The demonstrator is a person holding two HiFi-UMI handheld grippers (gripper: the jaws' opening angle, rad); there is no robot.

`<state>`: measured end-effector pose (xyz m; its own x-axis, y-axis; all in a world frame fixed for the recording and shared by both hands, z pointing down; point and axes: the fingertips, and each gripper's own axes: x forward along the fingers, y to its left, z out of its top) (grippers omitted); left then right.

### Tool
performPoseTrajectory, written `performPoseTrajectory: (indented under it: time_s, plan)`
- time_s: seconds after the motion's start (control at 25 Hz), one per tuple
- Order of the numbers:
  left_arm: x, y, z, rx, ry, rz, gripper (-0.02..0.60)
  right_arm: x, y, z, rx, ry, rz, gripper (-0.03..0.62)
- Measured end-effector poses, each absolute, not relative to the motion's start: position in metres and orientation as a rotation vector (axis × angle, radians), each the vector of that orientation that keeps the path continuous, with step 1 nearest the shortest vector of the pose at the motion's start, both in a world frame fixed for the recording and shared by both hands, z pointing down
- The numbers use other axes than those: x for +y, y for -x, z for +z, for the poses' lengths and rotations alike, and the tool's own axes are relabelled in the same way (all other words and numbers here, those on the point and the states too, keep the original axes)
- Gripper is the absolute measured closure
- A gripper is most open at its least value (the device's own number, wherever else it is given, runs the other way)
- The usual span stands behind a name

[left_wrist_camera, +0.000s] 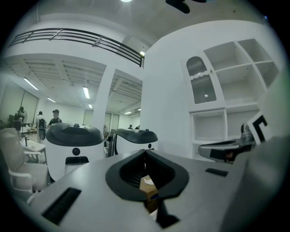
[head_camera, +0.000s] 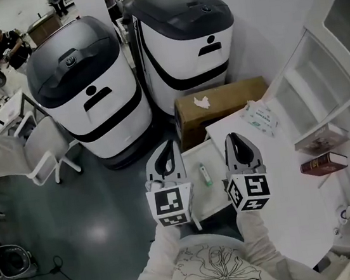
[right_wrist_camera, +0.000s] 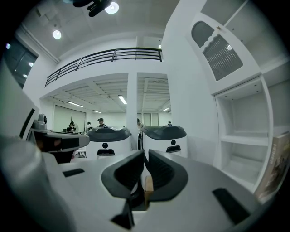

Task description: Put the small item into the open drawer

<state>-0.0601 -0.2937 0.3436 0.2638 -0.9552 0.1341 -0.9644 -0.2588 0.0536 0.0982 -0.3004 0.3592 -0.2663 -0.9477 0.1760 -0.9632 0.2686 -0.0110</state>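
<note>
Both jaws shut, empty | small item [head_camera: 205, 175] in drawer [head_camera: 201, 200], apart from them

The small item [head_camera: 205, 176] lies in the open drawer [head_camera: 211, 203], cardboard box [head_camera: 228, 103] behind it.

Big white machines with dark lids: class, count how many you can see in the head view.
2. One machine stands left, beside the white chair; the other machine stands right of it, by the cardboard box. More may be cut off at the top edge.
</note>
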Motion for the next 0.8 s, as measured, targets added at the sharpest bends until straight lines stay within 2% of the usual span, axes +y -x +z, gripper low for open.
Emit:
performPoseTrajectory:
  time_s: [0.8]
  plan:
    - [-0.283, 0.060, 0.350, -1.835, -2.385, 0.124, 0.577, -0.291, -0.094, 0.361, -2.407, -1.799, 0.192, 0.566]
